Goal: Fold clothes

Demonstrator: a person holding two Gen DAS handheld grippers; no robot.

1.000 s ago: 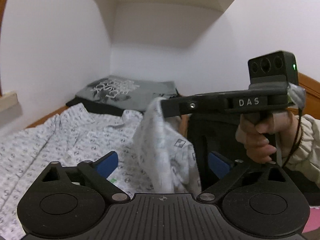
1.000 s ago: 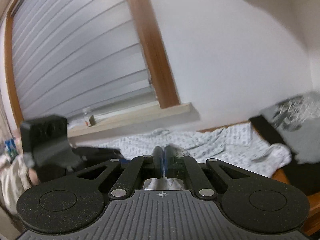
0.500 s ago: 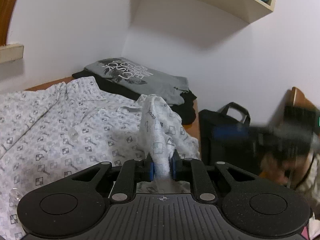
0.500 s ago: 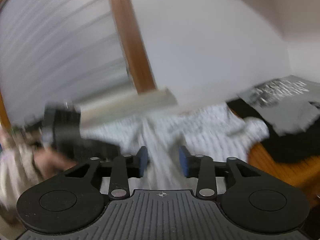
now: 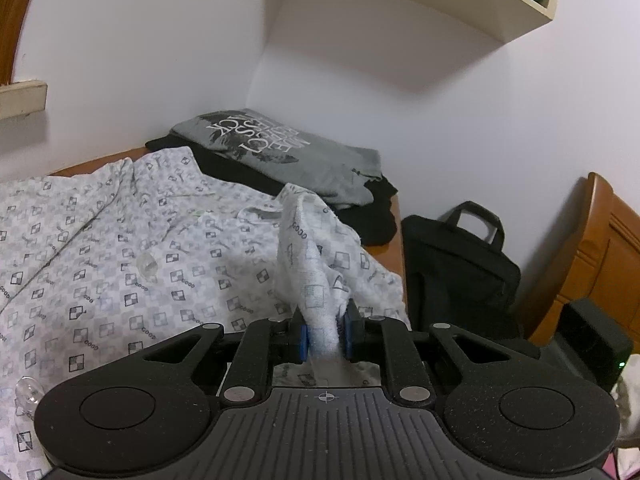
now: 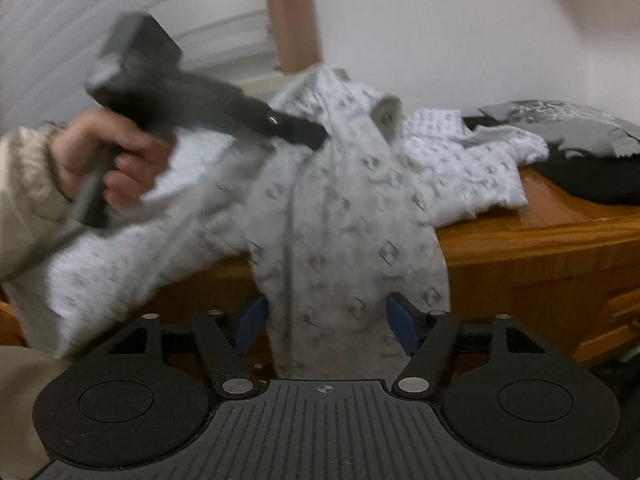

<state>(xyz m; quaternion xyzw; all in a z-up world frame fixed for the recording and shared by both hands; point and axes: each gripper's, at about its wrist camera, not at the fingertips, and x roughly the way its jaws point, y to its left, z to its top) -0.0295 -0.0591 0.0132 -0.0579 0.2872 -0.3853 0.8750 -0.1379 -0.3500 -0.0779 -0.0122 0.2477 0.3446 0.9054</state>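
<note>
A white shirt [image 5: 120,248] with small grey checked squares lies spread on a wooden platform [image 6: 540,220]. My left gripper [image 5: 326,334] is shut on a raised fold of this shirt, with the cloth pinched between its blue pads. In the right wrist view the left gripper [image 6: 312,136], in a person's hand, holds the shirt [image 6: 340,216] up so a long flap hangs over the platform's edge. My right gripper [image 6: 326,320] is low in front of that flap. Its jaws are opening, and the flap hangs between the blue pads without being pressed.
A folded grey printed T-shirt [image 5: 280,152] lies on a black garment [image 5: 372,216] at the far corner. A black bag [image 5: 460,264] stands on the floor beside a wooden headboard [image 5: 600,248]. A wall shelf [image 5: 420,8] hangs overhead, and a window sill [image 5: 20,98] is at the left.
The left gripper closed on the shirt fold that the right gripper held up. The right gripper let go, opened and dropped below the platform's edge.
</note>
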